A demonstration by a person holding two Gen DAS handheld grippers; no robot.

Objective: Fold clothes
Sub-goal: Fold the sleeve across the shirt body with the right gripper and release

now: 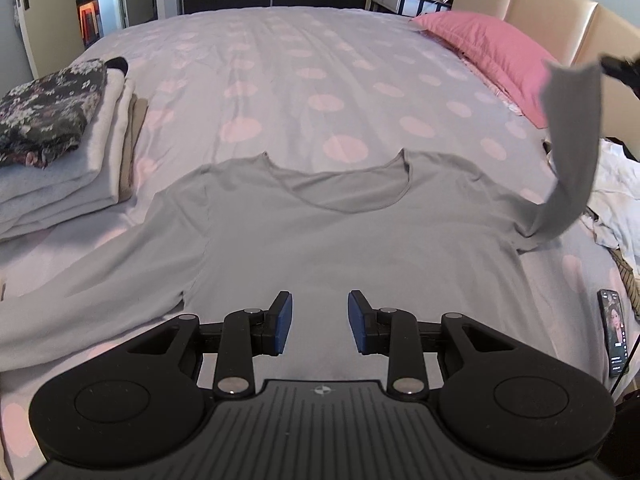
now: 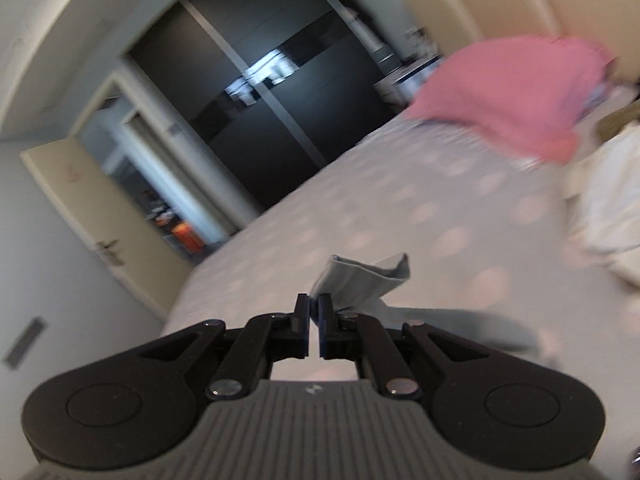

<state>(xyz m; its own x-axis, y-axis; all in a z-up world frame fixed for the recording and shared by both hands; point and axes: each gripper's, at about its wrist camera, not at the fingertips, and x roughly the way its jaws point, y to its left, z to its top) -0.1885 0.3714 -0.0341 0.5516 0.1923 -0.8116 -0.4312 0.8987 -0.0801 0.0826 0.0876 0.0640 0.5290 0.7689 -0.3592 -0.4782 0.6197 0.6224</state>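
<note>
I have the grey long-sleeved shirt [image 1: 320, 232] spread flat on the dotted bedspread [image 1: 304, 80], neckline away from me at 12 o'clock and hem toward me under my left gripper [image 1: 320, 320]. That gripper hangs just above the lower body of the shirt with its blue pads [image 1: 285, 322] standing apart and nothing between them.

My right gripper [image 2: 315, 320] is pinched closed on the cuff of the right sleeve [image 1: 572, 152]; in its own view the grey cuff [image 2: 360, 280] bunches out past the fingertips, and the picture is blurred. From the left wrist view that sleeve rises off the bed at about 2 o'clock, running from the shoulder seam up to the gripper tip [image 1: 620, 70] near the pink pillow [image 1: 488, 48].

What matters next, as I judge it: the lifted sleeve's long axis points up and outward, away from the shirt's body, and the body lies toward 9 o'clock from my right gripper. So I would carry the cuff across that way to lay the sleeve over the chest. The other sleeve [image 1: 100, 280] lies flat out toward 8 o'clock, closest to my free left gripper.

A stack of folded clothes [image 1: 60, 152] sits at 10 o'clock, and a phone [image 1: 614, 336] at 4 o'clock.
</note>
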